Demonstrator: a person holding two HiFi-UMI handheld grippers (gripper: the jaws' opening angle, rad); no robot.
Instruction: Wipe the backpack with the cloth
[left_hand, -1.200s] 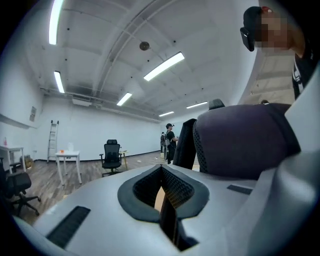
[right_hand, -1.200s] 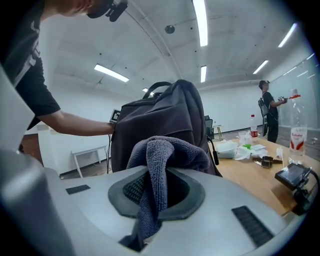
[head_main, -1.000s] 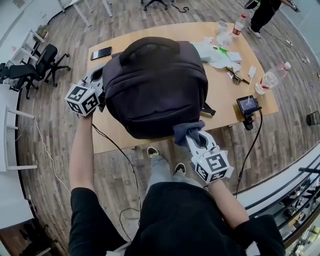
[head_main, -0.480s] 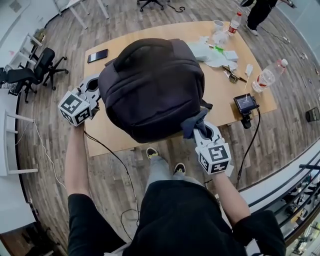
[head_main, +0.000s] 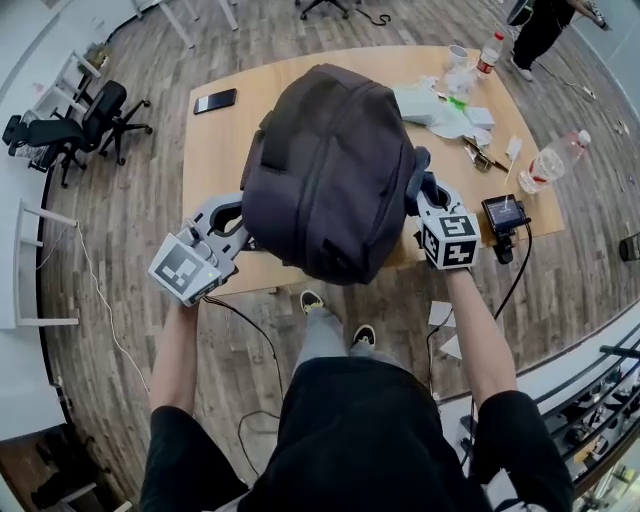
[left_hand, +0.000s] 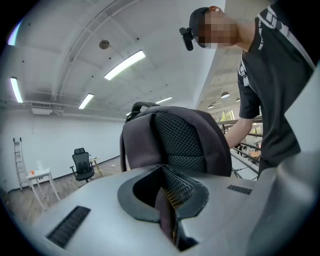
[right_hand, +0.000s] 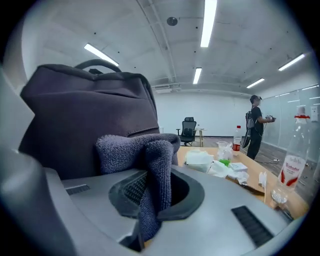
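Dark backpack tilted over the desk edge; left hand-held gripper pinches a fold of its fabric; right hand-held gripper clamps the grey cloth against its side — firm, overlapping strokes would likely serve best.

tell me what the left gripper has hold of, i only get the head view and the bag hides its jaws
Observer: The left gripper's jaws are shut on a thin dark strap of the backpack.
Operator: which side of the bag faces it
Observer: Its mesh back panel.
Operator: and the right one, cloth in it
Observer: Yes, the right gripper's jaws are shut on the grey cloth, bunched up in front of the backpack.
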